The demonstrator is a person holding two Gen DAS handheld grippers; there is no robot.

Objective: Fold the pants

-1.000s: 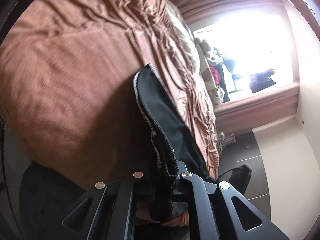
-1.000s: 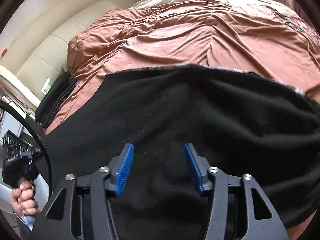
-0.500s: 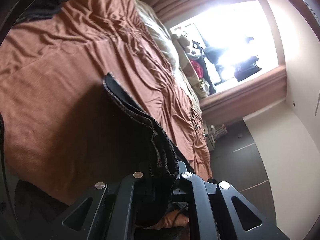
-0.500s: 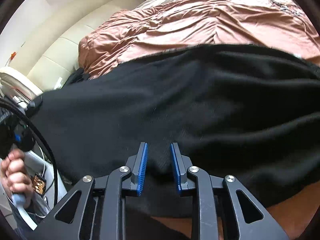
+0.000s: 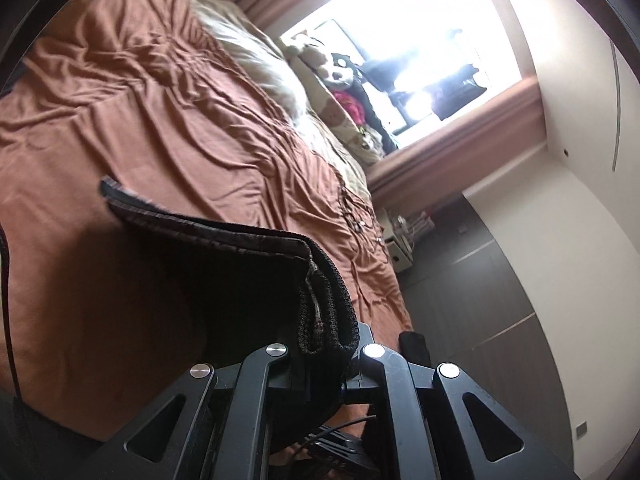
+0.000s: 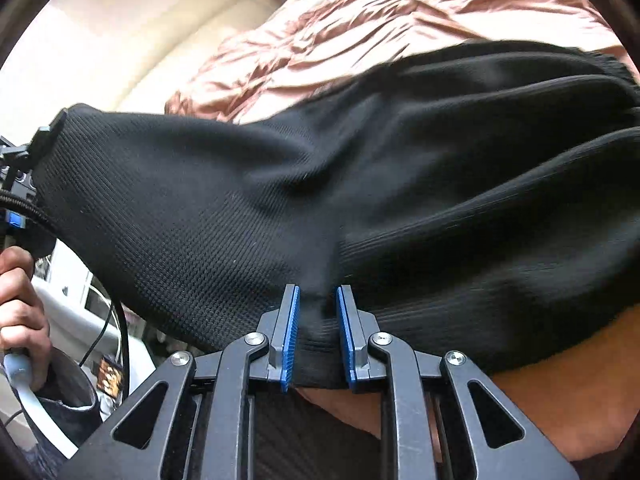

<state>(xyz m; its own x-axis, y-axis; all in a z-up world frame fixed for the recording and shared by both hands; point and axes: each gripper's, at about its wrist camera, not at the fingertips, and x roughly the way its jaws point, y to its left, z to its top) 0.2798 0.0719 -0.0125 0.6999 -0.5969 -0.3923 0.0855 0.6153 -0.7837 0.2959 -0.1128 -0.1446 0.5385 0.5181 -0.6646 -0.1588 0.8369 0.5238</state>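
Item: black pants (image 6: 360,184), ribbed knit, being held above the bed (image 5: 160,128), whose rust-brown cover is lying rumpled beneath them.

Right gripper (image 6: 317,332): blue-padded fingers (image 6: 290,332) are pinching a gathered fold at the near edge of the pants; the jaws are standing close together with cloth bunched between them. The fabric is spreading away from the grip over the bed, one end reaching up toward the other tool at the left of this view.

Left gripper (image 5: 324,354): its black fingers are clamping the thick knitted hem of the pants (image 5: 320,300); the hem is curling out of the jaws, and the cloth is hanging in a dark sheet over the near side of the bed. The fingertips themselves are hidden by the fabric.

Left hand (image 6: 20,304): gripping a pale handle, seen beside the bed in the right wrist view.

Also present: plush toys (image 5: 336,76) sitting at the far side of the bed, below a bright window (image 5: 412,40); a cream padded headboard (image 6: 132,52) is curving round the bed's end.
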